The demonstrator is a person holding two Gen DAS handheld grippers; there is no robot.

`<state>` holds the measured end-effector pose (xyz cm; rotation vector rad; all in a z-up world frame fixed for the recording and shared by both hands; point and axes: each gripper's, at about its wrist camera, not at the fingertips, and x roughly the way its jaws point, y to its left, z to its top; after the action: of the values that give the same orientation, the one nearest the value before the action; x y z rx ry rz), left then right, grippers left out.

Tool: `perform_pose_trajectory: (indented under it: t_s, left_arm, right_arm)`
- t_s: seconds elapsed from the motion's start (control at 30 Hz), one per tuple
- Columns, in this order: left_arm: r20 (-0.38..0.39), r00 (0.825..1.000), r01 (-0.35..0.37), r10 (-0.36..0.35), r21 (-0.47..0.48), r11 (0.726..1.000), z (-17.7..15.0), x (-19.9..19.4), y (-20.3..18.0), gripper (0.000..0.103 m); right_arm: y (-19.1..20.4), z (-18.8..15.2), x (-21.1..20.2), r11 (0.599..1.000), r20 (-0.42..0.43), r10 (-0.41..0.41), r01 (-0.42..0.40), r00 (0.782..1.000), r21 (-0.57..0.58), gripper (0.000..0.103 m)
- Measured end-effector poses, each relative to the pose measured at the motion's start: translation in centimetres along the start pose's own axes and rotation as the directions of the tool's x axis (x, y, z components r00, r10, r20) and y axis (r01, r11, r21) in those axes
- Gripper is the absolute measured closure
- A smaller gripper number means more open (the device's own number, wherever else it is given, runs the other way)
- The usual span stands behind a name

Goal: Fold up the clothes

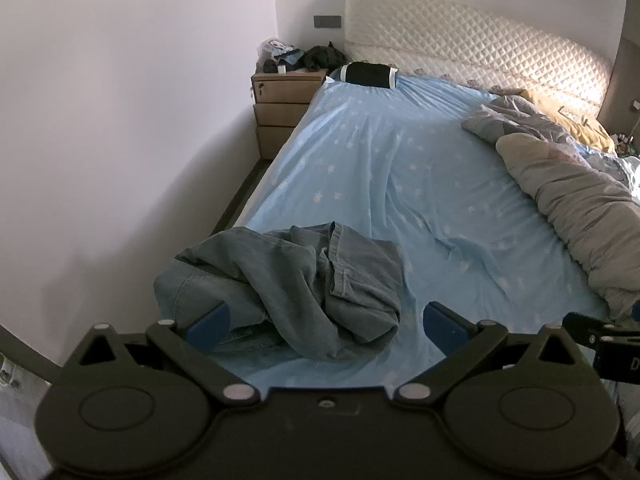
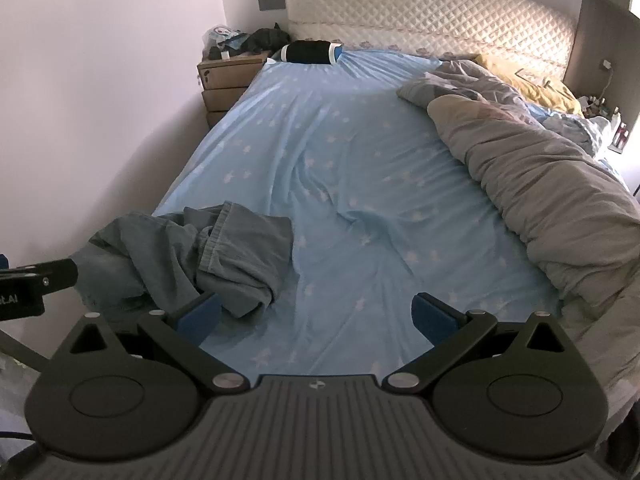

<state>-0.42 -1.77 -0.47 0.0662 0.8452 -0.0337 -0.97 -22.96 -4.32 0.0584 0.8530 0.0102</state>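
Your left gripper (image 1: 324, 322): jaws spread wide, empty, above near bed edge. Jeans (image 1: 288, 280) crumpled just ahead, between its fingers, left pad (image 1: 208, 322) close to denim. Your right gripper (image 2: 316, 314): jaws spread too, empty, jeans ahead-left of it on sheet (image 2: 360, 184). Duvet (image 2: 552, 200) bunched ahead-right. Far ahead: black pillow (image 2: 308, 52), headboard (image 2: 420, 12); nightstand (image 2: 228, 80) far left.

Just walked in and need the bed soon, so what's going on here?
A person is holding a pair of tongs in each hand over the bed, about to fold clothes. Nothing is gripped yet: the left tongs and right tongs are both open. A crumpled blue-grey garment lies unfolded near the foot of the light blue star-print sheet, just ahead of the left tongs. A grey duvet is bunched along the far side. Folding has not started.
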Motion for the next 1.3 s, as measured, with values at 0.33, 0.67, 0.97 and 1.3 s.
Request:
perform_pose_trajectory:
  t_s: [0.33,0.67,0.97,1.3]
  left_arm:
    - [-0.017,1.0,-0.012,0.012,-0.006,1.0,0.1,0.2,-0.7,0.0]
    - [-0.022,0.999,-0.052,0.05,-0.1,0.994,-0.1,0.8,-1.5,0.0]
    - [-0.106,0.976,-0.208,0.188,-0.23,0.951,-0.9,1.3,0.8,0.0]
    - [-0.173,0.964,-0.236,0.201,-0.209,0.949,-1.2,7.3,8.0,0.0]
  right_arm:
    - [-1.3,-0.2,0.0,1.0,0.003,-0.005,0.005,1.0,0.024,0.001]
    - [-4.0,-0.6,1.8,0.98,-0.016,0.187,-0.185,0.982,0.075,0.006]
    - [-4.0,-0.4,6.0,0.933,-0.048,0.36,-0.359,0.932,0.021,0.017]
    - [5.5,2.1,17.1,0.92,-0.104,0.349,-0.362,0.931,-0.148,0.034]
